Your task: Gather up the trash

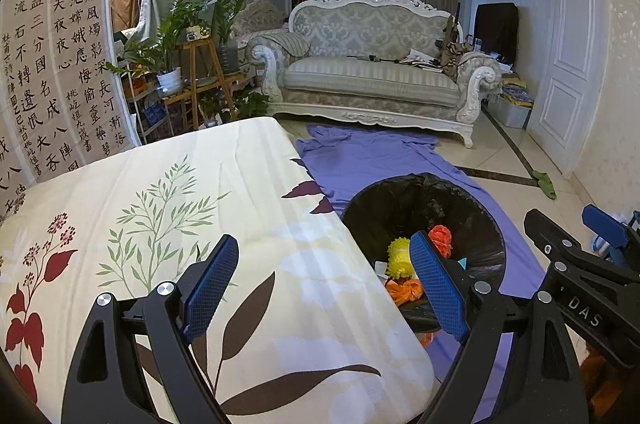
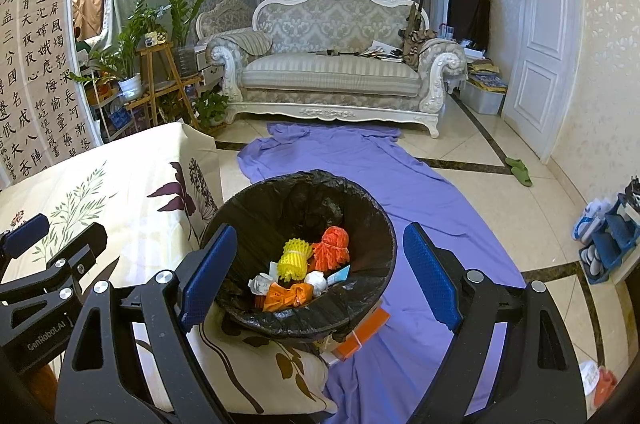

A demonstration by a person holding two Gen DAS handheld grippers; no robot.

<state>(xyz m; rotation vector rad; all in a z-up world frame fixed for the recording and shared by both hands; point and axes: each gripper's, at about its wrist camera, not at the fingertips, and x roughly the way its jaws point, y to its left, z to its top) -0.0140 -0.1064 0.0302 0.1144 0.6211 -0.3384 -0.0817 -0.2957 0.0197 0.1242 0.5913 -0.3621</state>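
Nearest, left gripper (image 1: 324,280): black angular arms, blue pads with a fine gridded texture, spread wide and empty above the table edge. Beside it, right gripper (image 2: 320,272): same build, likewise gaping wide, nothing between the pads, poised over the bin without touching it.

Under the left one, a table (image 1: 168,207) draped in smooth cream cloth printed with green sprigs, red leaves and dark brown leaves, corners rounded.

Just beside the table, on the floor, a round bin (image 2: 372,288) lined with a crinkled, glossy black bag. Inside, the collected trash: a yellow foam net (image 2: 294,258), ribbed and tubular; an orange-red foam net (image 2: 332,248), touching it; an orange plastic bag (image 2: 286,296), knotted and wrinkled; white crumpled paper (image 2: 262,284). Against the bin's base, an orange box (image 2: 362,336), flat and rectangular.

Beneath all that, a purple sheet (image 2: 400,183), soft and rumpled, stretched over glossy cream tiles.

Farther off, green slippers (image 2: 518,171) near a white panelled door (image 2: 544,35).

Farthest, a sofa (image 2: 336,63) with carved white frame and damask upholstery; potted plants (image 2: 136,35) on a wooden stand; calligraphy sheets (image 1: 60,55) on the left wall.
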